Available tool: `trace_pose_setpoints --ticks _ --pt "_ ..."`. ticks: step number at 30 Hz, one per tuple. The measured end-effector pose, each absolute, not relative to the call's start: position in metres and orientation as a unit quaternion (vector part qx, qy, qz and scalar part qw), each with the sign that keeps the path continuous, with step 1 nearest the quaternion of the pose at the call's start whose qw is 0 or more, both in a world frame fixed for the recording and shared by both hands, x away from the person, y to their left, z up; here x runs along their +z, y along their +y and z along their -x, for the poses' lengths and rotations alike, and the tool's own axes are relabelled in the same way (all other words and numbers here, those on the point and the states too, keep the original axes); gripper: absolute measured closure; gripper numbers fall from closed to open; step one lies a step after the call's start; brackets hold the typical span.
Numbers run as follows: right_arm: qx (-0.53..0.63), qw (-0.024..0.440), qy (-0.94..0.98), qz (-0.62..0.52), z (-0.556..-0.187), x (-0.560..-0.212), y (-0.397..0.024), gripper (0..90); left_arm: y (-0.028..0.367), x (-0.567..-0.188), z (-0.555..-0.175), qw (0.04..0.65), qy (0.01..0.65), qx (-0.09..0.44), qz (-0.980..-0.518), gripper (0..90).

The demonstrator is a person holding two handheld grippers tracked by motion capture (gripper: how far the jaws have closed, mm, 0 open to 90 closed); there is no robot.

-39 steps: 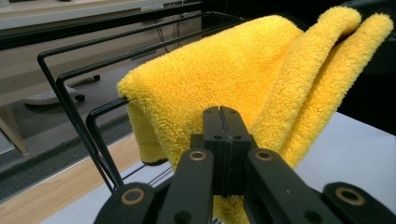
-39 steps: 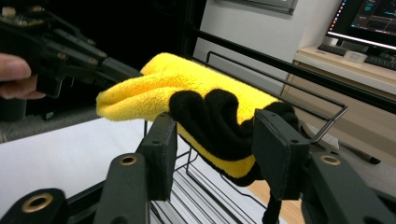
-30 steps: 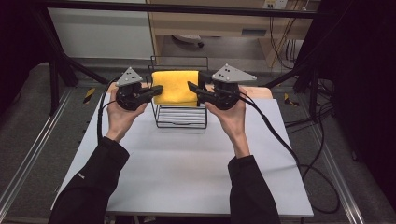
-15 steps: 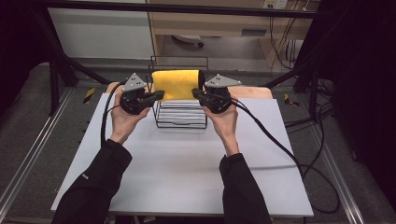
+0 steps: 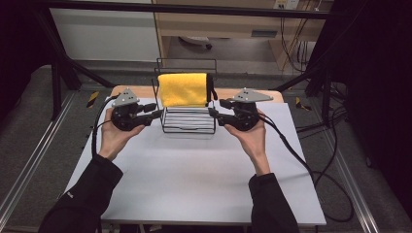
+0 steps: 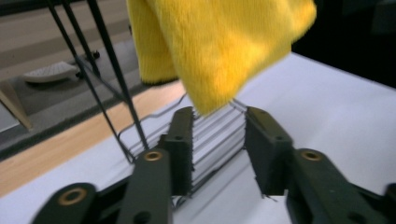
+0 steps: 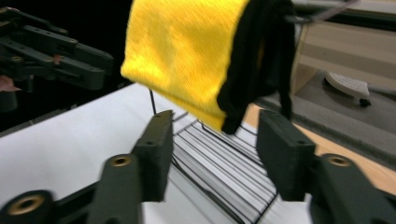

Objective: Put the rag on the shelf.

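A yellow cloth (image 5: 183,89) hangs over the top bar of a black wire rack (image 5: 165,127) at the far middle of the table, with a black strip (image 5: 212,90) on its right edge. My left gripper (image 5: 156,113) is low at the rack's left side. My right gripper (image 5: 214,114) is level with it on the rack's right. Both point inward. The left gripper (image 6: 219,128) and the right gripper (image 7: 215,130) have just been opening, and their jaws are open with nothing gripped. The cloth (image 6: 219,46) hangs just beyond the left jaws, and the cloth (image 7: 187,51) and black strip (image 7: 261,60) beyond the right ones.
The rack stands on a white sheet (image 5: 194,174) over a wooden table (image 5: 272,94). Cables (image 5: 311,170) trail off the right edge. Metal rails run along the floor on both sides. The left gripper (image 7: 56,51) shows far off in the right gripper view.
Both grippers have come down from the cloth's top corners to the rack's base, moved apart, and opened. The cloth is let go and hangs on the rack.
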State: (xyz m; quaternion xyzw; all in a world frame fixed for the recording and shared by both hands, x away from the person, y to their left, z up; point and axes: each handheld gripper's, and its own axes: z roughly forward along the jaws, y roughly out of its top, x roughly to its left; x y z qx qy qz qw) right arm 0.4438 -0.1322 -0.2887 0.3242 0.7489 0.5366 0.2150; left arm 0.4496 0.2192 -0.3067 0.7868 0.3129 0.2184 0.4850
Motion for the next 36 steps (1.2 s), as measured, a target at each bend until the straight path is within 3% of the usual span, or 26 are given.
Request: trace_pose_setpoints --ticks 6,16,20,36 --pt "0.512 0.205 0.759 -0.345 -0.439 -0.306 -0.156 21.6 0.233 -0.330 -0.441 0.460 0.326 0.205 -0.800 40.0" --pt "0.493 0.173 0.765 -0.376 -0.427 -0.342 -0.193 6.8 0.250 -0.375 -0.423 0.445 0.339 0.195 -0.806 13.3" --pt "0.484 0.162 0.770 -0.383 -0.422 -0.361 -0.204 4.9 0.257 -0.389 -0.416 0.445 0.348 0.189 -0.803 9.3" --pt "0.464 0.140 0.769 -0.417 -0.391 -0.423 -0.251 0.6 0.287 -0.434 -0.389 0.438 0.358 0.178 -0.805 9.2"
